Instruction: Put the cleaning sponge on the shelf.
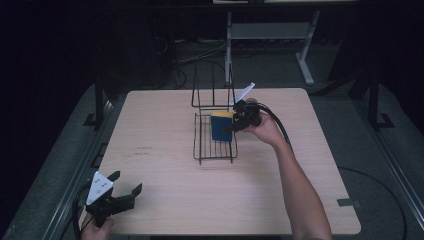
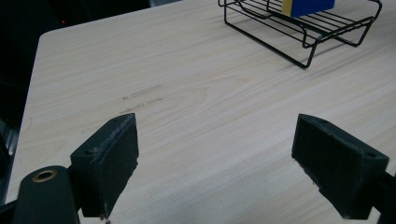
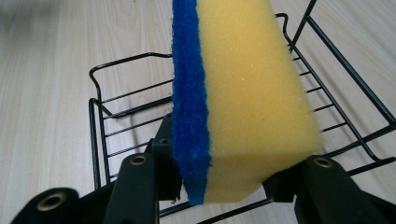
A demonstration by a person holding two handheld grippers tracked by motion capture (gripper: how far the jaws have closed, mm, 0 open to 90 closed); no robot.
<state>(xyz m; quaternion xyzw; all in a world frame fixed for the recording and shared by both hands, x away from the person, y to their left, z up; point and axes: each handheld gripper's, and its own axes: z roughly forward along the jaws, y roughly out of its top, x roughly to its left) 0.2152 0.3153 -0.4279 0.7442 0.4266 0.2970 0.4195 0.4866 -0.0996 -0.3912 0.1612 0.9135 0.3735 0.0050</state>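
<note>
Pinching the sponge between their pads, the right tongs hold it on edge just over the wire rack, blue scouring face toward one pad, yellow foam toward the other. Its long axis runs straight ahead of these tongs, and the rack floor lies directly beneath. The left tongs rest spread and empty, well apart across the bench.

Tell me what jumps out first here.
The yellow and blue sponge, clamped in the right tool, hangs over the black wire rack at the table's middle. The left tool waits open at the near left corner of the wooden table.
</note>
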